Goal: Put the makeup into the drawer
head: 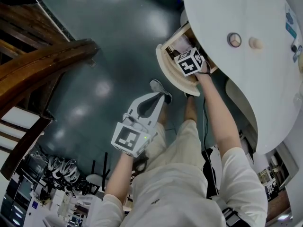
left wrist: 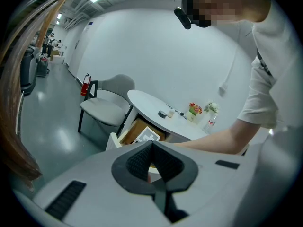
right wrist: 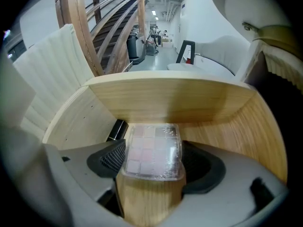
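Right gripper (right wrist: 152, 163) on palette (right wrist: 152, 148), lengthwise forward

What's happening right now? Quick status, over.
Left gripper shut, empty. Right gripper shut on palette, inside drawer, not yet released. Small black item by drawer's left wall, not blocking.

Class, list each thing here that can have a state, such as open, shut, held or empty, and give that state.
Drawer: open.
Eyeshadow palette: clamped between the right gripper's jaws, inside the drawer.
Right gripper: shut on the eyeshadow palette.
Left gripper: shut, empty, away from the drawer.
Black case: lying in the drawer, not gripped.
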`<action>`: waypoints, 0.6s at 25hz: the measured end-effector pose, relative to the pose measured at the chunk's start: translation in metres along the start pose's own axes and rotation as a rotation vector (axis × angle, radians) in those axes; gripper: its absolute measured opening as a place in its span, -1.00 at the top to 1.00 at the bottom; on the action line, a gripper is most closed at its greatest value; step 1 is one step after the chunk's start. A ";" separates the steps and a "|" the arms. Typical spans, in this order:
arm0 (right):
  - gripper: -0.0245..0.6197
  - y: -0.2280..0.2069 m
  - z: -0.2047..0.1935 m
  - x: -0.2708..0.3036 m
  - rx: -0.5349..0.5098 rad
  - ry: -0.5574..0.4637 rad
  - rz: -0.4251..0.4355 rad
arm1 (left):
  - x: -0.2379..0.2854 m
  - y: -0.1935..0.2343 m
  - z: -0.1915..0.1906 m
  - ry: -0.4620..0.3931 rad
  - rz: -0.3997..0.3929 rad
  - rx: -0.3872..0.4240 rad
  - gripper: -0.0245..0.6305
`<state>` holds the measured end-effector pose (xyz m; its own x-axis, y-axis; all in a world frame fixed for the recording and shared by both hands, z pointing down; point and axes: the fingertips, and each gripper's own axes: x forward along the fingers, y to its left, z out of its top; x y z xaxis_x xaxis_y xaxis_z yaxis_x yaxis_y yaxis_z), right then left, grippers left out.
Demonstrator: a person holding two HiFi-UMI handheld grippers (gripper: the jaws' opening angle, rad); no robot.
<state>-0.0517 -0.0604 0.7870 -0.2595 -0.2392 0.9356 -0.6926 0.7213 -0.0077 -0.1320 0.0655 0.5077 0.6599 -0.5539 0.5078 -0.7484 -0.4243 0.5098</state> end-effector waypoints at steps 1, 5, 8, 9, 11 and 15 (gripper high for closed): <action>-0.25 0.000 -0.001 0.000 0.001 0.000 -0.002 | 0.000 -0.001 0.000 0.000 -0.002 0.000 0.90; -0.25 0.000 -0.002 0.000 0.007 -0.006 -0.015 | -0.002 -0.003 -0.001 0.000 -0.009 0.002 0.90; -0.25 -0.001 0.001 -0.004 0.011 -0.015 -0.021 | -0.003 -0.003 -0.002 0.002 -0.009 0.006 0.90; -0.25 -0.002 0.002 -0.006 0.012 -0.019 -0.023 | -0.003 -0.004 -0.002 0.001 -0.009 0.008 0.90; -0.25 -0.001 0.005 -0.012 0.007 -0.023 -0.024 | -0.004 -0.005 -0.001 0.001 -0.003 0.005 0.90; -0.25 0.005 0.009 -0.029 -0.005 -0.031 -0.012 | -0.008 -0.009 0.004 -0.011 0.007 0.008 0.90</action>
<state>-0.0536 -0.0560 0.7563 -0.2718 -0.2679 0.9243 -0.6923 0.7216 0.0056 -0.1307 0.0706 0.4961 0.6541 -0.5642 0.5038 -0.7533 -0.4263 0.5008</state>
